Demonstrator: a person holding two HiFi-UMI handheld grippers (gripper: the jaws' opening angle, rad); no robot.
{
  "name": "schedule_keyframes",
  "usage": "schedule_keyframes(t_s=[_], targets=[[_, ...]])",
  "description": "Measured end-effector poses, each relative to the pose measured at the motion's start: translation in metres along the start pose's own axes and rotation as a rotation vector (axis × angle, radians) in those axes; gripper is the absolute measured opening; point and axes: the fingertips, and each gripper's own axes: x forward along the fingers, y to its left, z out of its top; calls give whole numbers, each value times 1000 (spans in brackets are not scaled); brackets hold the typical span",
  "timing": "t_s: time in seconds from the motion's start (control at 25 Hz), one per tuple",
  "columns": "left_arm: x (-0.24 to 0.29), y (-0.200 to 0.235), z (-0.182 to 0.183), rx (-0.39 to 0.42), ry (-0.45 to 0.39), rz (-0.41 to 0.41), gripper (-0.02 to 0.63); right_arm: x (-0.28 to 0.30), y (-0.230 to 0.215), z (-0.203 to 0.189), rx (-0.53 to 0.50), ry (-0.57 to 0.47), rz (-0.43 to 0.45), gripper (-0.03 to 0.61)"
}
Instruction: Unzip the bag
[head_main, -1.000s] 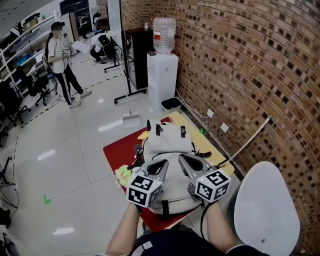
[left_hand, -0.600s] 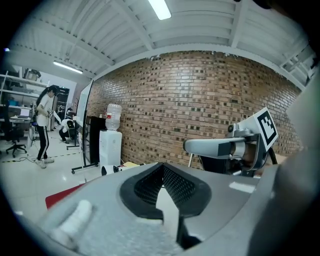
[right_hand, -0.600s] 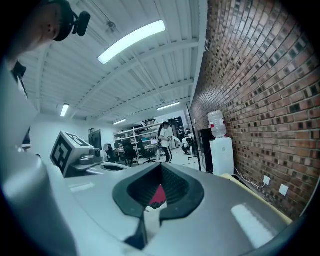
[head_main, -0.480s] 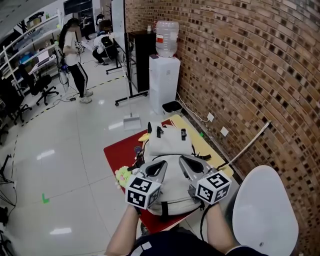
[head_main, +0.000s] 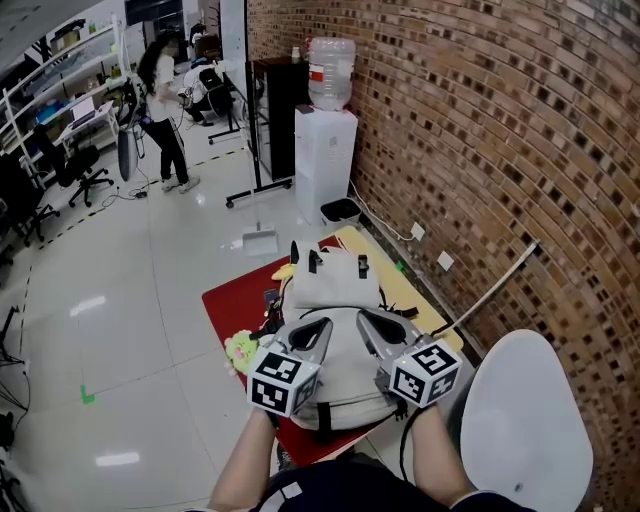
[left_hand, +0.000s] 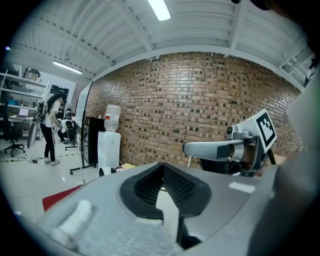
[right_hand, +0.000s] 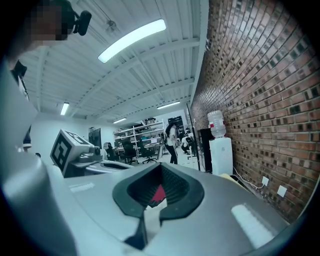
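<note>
Bright ceiling strip lights (right_hand: 131, 40) glare off the glossy floor (head_main: 120, 330); both gripper views bulge fisheye-round, near surfaces blurred.

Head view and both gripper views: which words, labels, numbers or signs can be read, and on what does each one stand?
No text can be read in any view.
Water bottle: red label, too small to read.
Left gripper and right gripper: their cubes carry black-and-white square markers, no letters.
Bag: no print visible.
</note>
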Motion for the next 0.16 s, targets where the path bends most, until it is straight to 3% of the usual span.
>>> schedule_keyframes(t_s=[0.16], targets=[[2, -1, 0, 0, -1, -2, 3, -1, -3, 1, 3, -2, -4, 6]])
